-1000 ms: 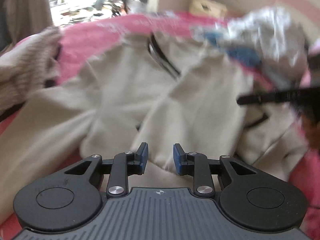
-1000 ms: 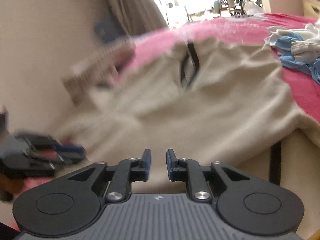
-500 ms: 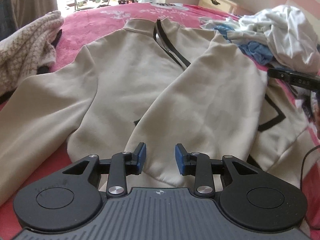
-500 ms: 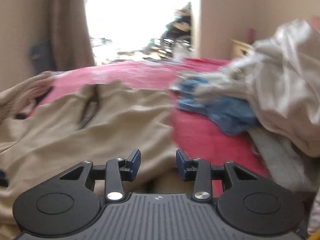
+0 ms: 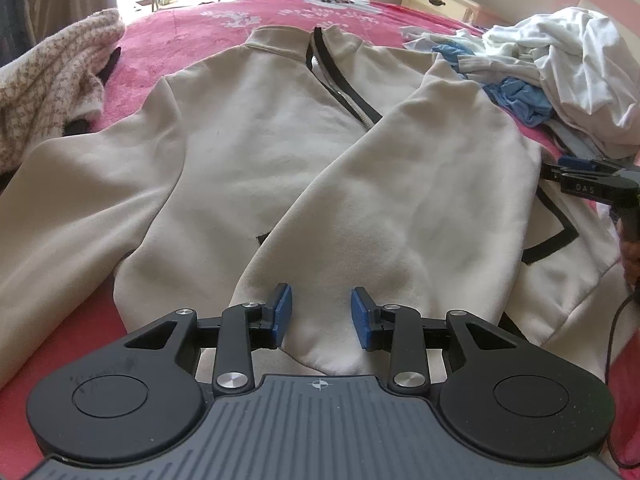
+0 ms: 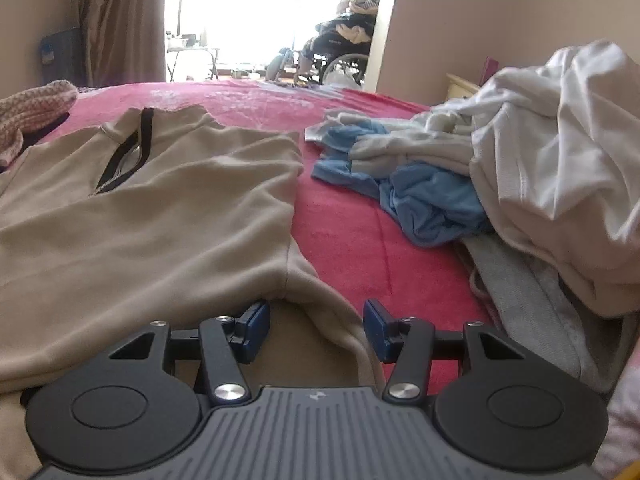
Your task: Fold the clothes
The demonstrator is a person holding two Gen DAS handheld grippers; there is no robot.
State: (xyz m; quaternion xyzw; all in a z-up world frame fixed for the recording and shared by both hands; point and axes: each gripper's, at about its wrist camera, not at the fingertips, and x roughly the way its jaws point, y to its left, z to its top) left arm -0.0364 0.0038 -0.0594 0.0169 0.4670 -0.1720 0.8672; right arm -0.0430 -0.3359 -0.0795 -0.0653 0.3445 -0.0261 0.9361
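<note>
A beige zip-neck sweatshirt (image 5: 248, 152) lies face up on the pink bedspread (image 5: 192, 32). One sleeve (image 5: 400, 208) is folded across its front, with the cuff ending at my left gripper (image 5: 322, 316). That gripper's blue pads stand apart over the cuff without pressing it. In the right wrist view the sweatshirt (image 6: 140, 220) spreads to the left. My right gripper (image 6: 316, 326) hovers at its side edge, jaws opening, a fold of beige cloth lying loose between them. My right gripper (image 5: 568, 168) also shows at the right edge of the left wrist view.
A heap of white and blue clothes (image 6: 520, 152) sits on the bed's right side, also visible as a pile (image 5: 568, 52). A knitted beige garment (image 5: 52, 80) lies at the left. A cream nightstand (image 5: 436, 0) stands behind the bed. A black cable (image 5: 612, 340) hangs at the right.
My right gripper swung from facing the sweatshirt's left side round to its right edge and the clothes heap, and its jaws widened. In the left view the right gripper drew back rightward off the folded sleeve.
</note>
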